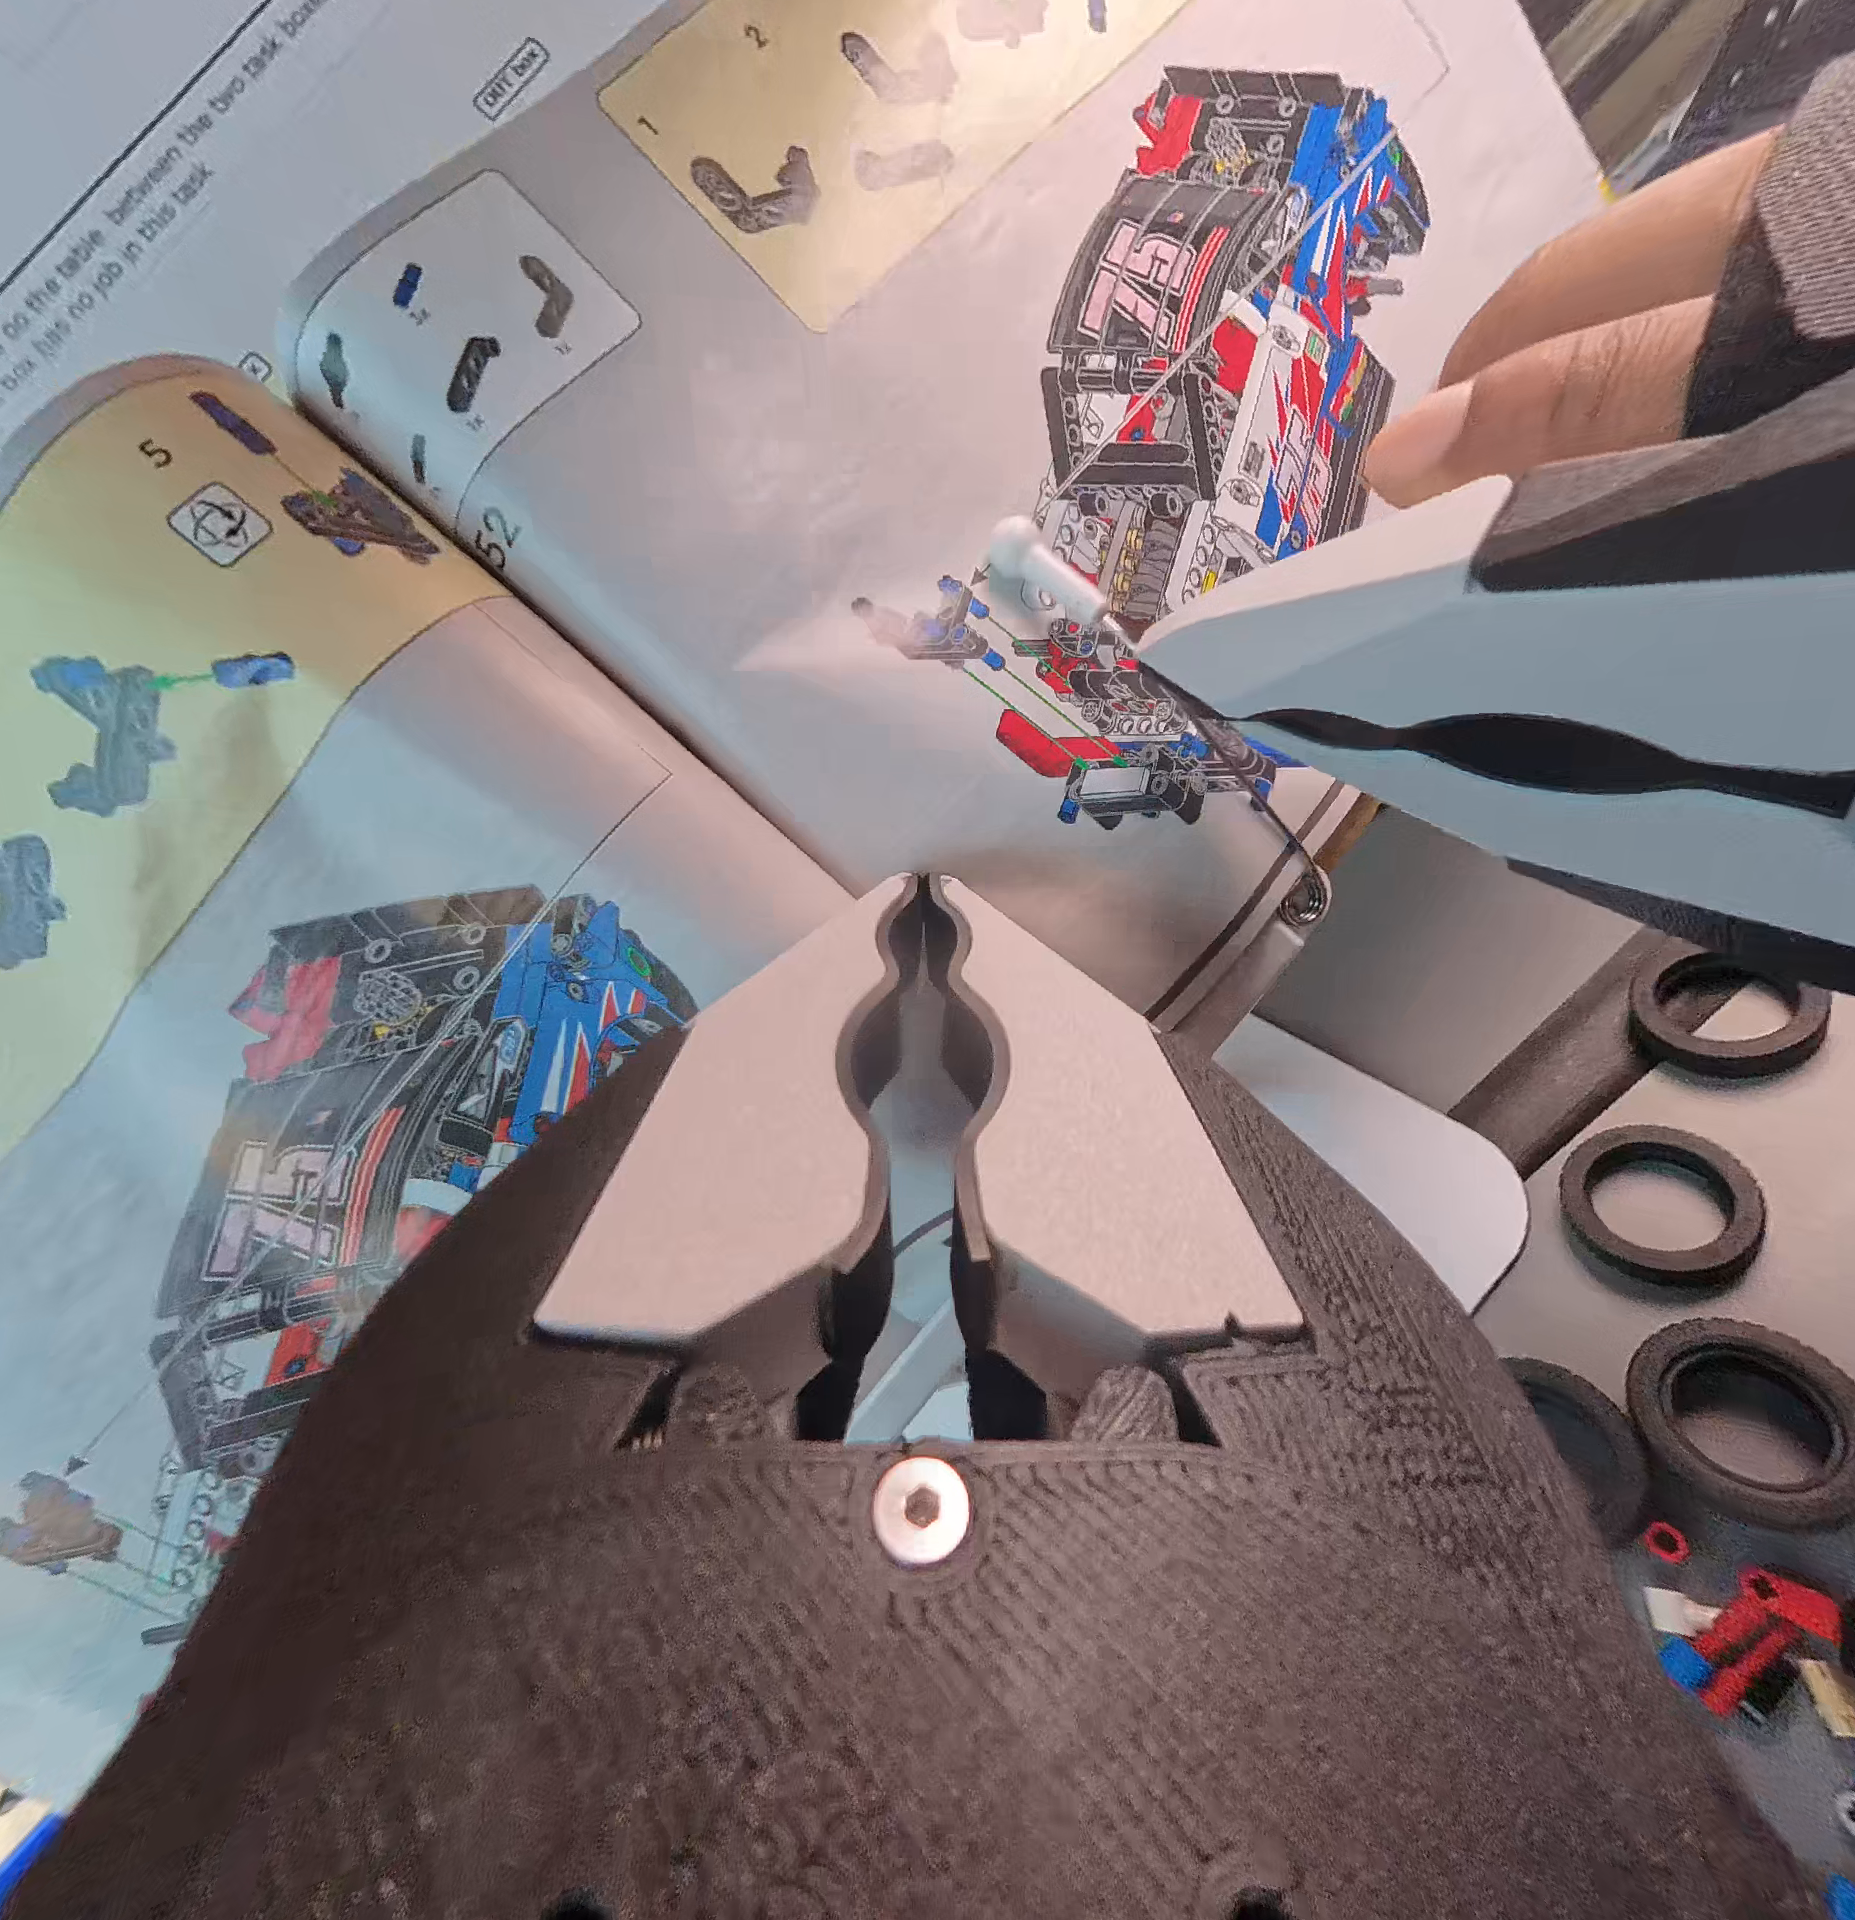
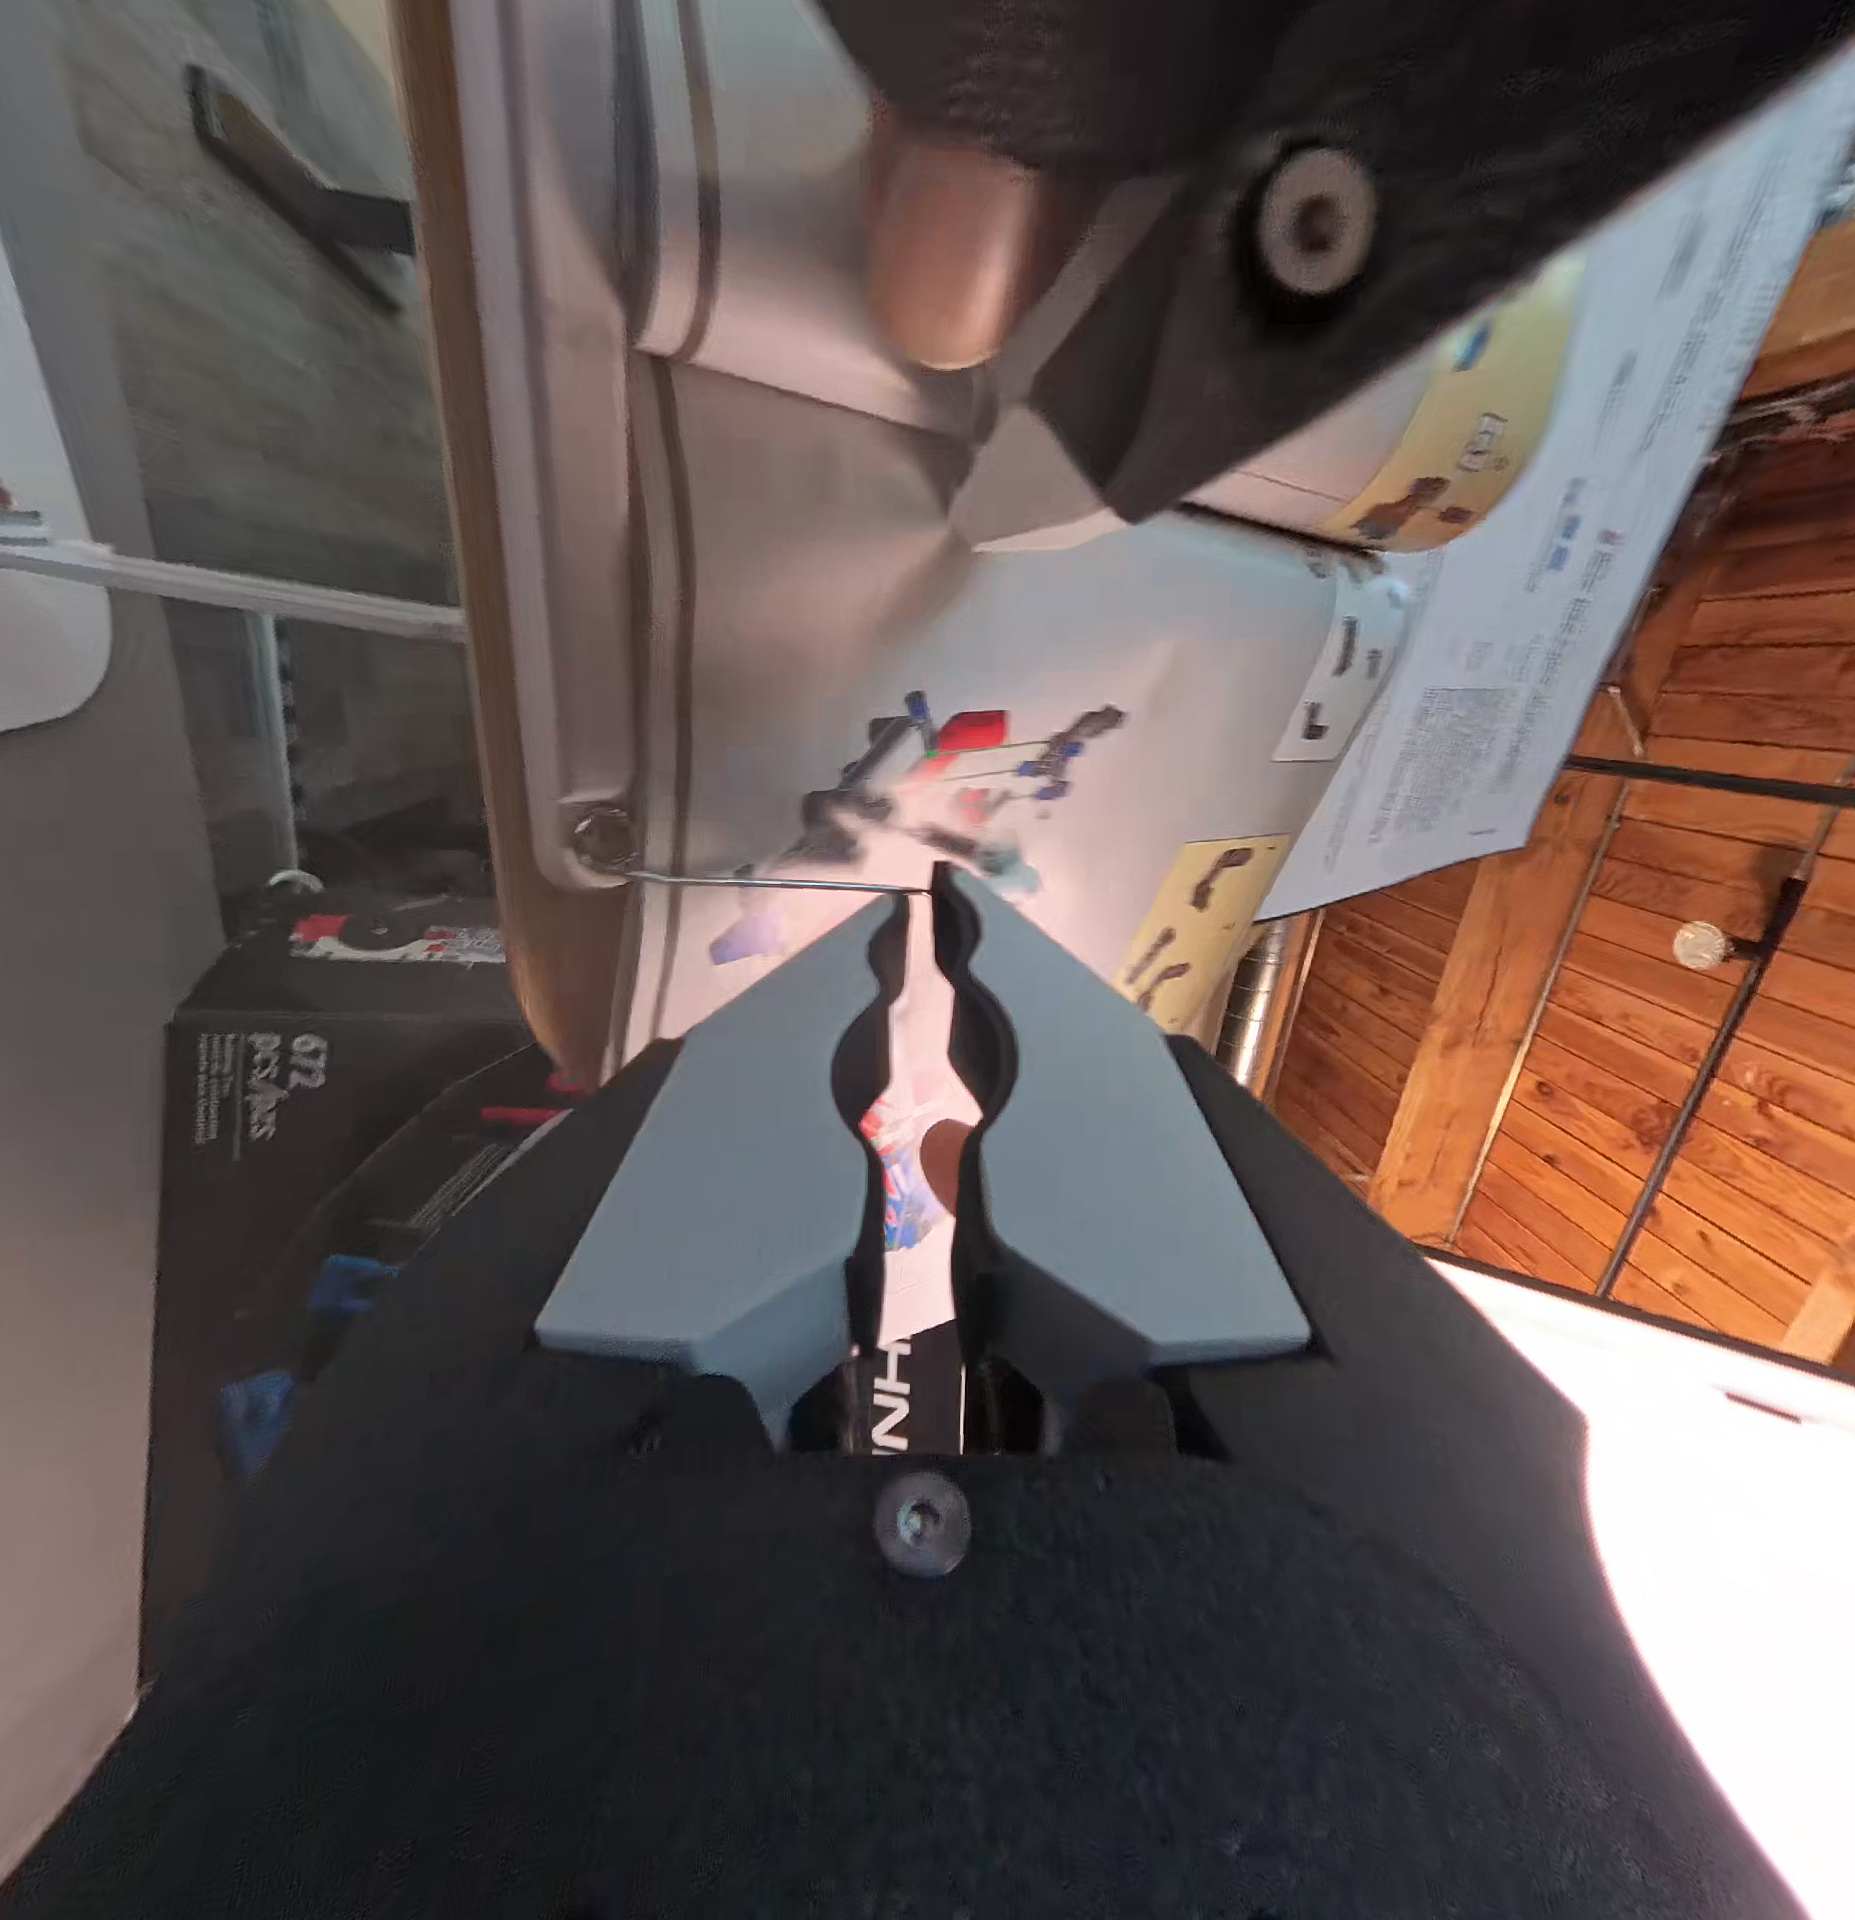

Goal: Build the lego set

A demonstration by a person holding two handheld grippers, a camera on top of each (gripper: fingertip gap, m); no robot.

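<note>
The open instruction booklet rests on a metal book stand. My left gripper is shut, its tips at the booklet's lower edge near the fold, with nothing visible between them. It also shows at the top of the right wrist view, with a thumb behind it. My right gripper is shut on the stand's thin wire page holder. In the left wrist view the right gripper comes in from the right over the right-hand page and pinches the wire near its white-capped end.
Several black tyres and loose red and blue bricks lie on the table right of the stand. A second wire crosses the left page. A black box stands beside the stand. A printed sheet sits behind the booklet. Some 6 cm of space lies between my two pairs of fingers.
</note>
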